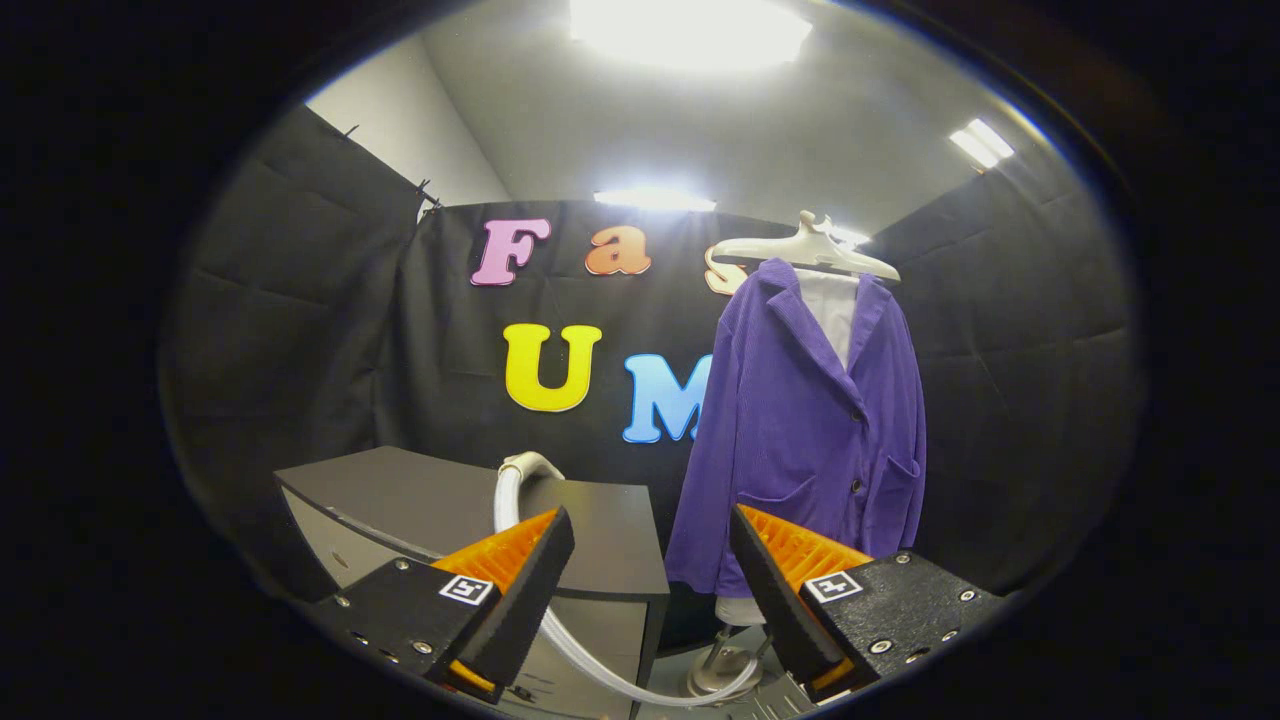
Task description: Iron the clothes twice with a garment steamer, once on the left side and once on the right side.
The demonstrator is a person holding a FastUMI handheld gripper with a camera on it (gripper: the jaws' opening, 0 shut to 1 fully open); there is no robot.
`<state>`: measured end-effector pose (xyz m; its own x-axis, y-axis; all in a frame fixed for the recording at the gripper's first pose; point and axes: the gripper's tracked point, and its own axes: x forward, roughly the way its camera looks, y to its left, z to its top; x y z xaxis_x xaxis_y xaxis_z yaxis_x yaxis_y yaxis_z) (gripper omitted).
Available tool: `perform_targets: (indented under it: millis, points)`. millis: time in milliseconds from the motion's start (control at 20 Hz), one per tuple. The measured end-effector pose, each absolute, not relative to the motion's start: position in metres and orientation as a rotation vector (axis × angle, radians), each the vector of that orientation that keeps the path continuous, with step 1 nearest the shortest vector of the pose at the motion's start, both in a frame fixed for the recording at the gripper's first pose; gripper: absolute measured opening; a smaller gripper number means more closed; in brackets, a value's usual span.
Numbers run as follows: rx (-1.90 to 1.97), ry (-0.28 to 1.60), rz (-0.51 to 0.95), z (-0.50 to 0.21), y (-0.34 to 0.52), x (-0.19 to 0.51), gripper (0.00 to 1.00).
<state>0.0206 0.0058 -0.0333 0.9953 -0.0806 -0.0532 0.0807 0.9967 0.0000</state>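
Observation:
A purple jacket (805, 430) hangs on a white hanger (806, 250) over a white form, beyond my right finger. My gripper (650, 545) is open, fingers wide apart with nothing between them. A white steamer hose (510, 495) rises over the edge of a grey cabinet top, just beyond my left finger. It curves down between the fingers to a stand base (722, 668) on the floor. The steamer head is hidden from me.
A grey cabinet (440, 510) stands to the left of the jacket, close behind my left finger. Black cloth walls close the booth behind and on both sides. Bright ceiling lights shine above.

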Motion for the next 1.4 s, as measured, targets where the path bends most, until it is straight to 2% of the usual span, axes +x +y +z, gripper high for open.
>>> perform_targets:
  millis: [300,700,850,1100,1400]
  points:
    - [-0.003,0.061,0.042,-0.019,0.018,0.006,0.96]
    - [0.065,0.010,0.293,0.048,0.053,-0.027,0.96]
    - [0.043,0.044,0.300,0.050,0.045,-0.026,0.96]
    - [0.100,0.133,0.262,0.066,0.060,0.028,0.96]
    - [0.130,0.236,0.192,0.080,0.089,0.137,0.96]
